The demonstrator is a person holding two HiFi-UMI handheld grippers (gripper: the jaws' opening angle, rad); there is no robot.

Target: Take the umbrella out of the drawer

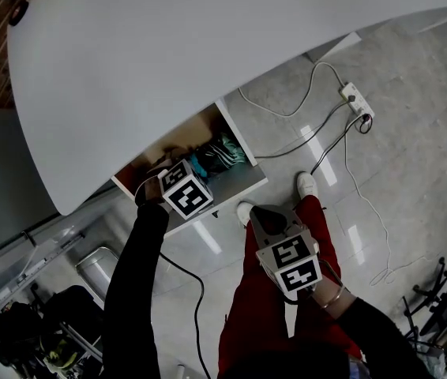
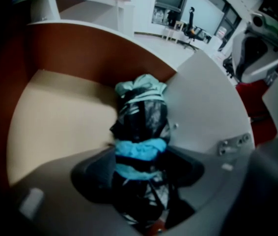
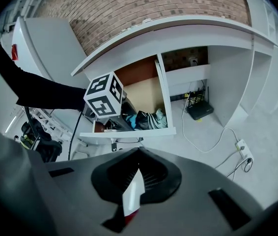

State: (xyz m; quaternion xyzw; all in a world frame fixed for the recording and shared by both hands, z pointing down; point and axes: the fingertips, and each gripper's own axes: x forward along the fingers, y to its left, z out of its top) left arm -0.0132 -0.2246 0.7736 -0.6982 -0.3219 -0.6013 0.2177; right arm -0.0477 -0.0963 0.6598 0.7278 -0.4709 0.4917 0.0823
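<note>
Left gripper view alone shows your left gripper (image 2: 139,173) jaws released astride the umbrella (image 2: 141,117), 3 o'clock in the drawer (image 2: 55,117); right gripper (image 3: 138,152) jaws clenched.

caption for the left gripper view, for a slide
Left gripper straddles the folded umbrella in the open drawer, fingers apart

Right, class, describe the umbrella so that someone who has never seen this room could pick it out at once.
Start at the big white curved desk top; under it one drawer stands pulled open. Inside, by its white front, lies the folded umbrella: black-and-white patterned cloth with turquoise bands, unlike the plain tan drawer floor beside it.
</note>
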